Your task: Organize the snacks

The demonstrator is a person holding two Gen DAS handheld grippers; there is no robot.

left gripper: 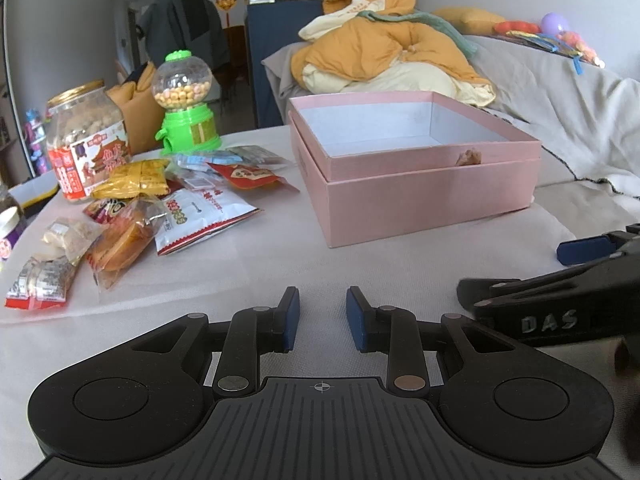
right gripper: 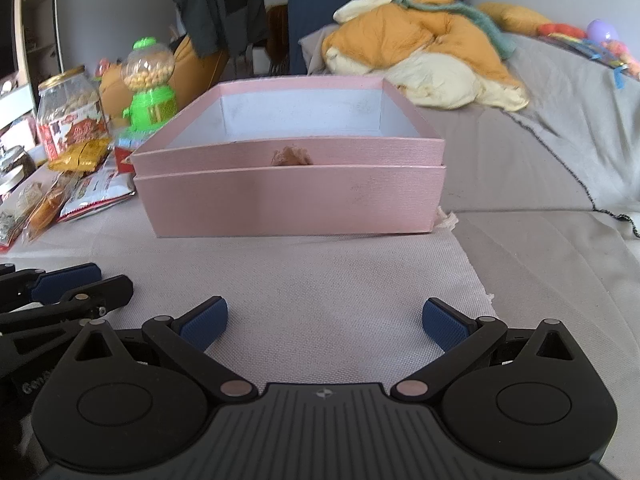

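An open pink box (left gripper: 420, 188) sits on the cloth-covered table, its inside empty; it also shows in the right wrist view (right gripper: 288, 208). A pile of snack packets (left gripper: 160, 200) lies left of it, seen too in the right wrist view (right gripper: 76, 184). A peanut jar (left gripper: 86, 140) and a green candy dispenser (left gripper: 186, 108) stand behind the pile. My left gripper (left gripper: 322, 316) is partly open and empty, low over the cloth in front of the box. My right gripper (right gripper: 324, 324) is wide open and empty, in front of the box's near wall.
A grey sofa (left gripper: 560, 100) with orange and cream bedding (left gripper: 380, 52) runs behind and to the right of the table. A small jar (left gripper: 10, 228) stands at the table's left edge. The right gripper (left gripper: 580, 280) shows at the right of the left wrist view.
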